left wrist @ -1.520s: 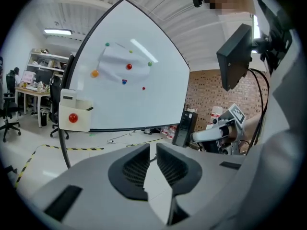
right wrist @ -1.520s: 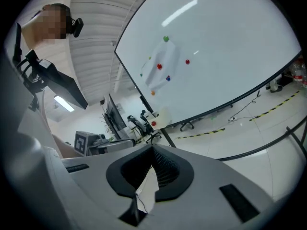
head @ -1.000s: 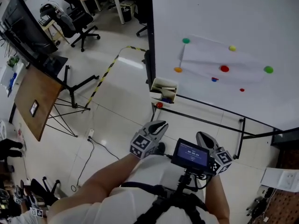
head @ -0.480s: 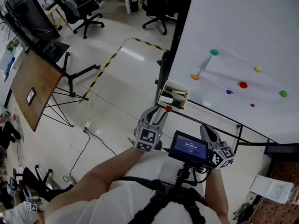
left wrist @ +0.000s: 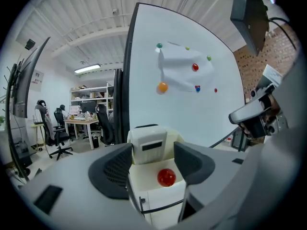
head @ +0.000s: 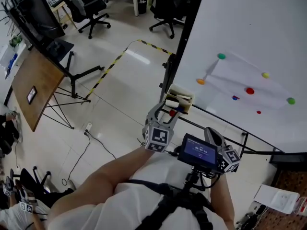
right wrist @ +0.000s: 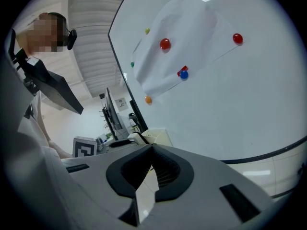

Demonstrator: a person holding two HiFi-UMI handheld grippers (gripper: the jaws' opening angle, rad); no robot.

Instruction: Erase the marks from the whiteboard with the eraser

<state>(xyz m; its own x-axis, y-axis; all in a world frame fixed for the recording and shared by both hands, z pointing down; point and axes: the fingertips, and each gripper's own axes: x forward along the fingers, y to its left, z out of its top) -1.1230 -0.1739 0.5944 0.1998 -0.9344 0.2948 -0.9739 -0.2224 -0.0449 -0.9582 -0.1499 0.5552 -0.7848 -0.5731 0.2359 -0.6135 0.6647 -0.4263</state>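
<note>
White tray (head: pixel 182 91) contents unclear; whiteboard (head: pixel 249 28) cut off top & rt.

White whiteboard (head: pixel 249 23); red ball (left wrist: pixel 166 177) on seemingly cream box (left wrist: pixel 160 199); yellow-black striped floor tape (head: pixel 112 65).

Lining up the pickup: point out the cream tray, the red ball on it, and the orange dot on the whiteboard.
cream tray (left wrist: pixel 146 195): left gripper view, front wall.
red ball (left wrist: pixel 166 177): left gripper view, its centre.
orange dot (left wrist: pixel 162 86): left gripper view, its centre.
</note>
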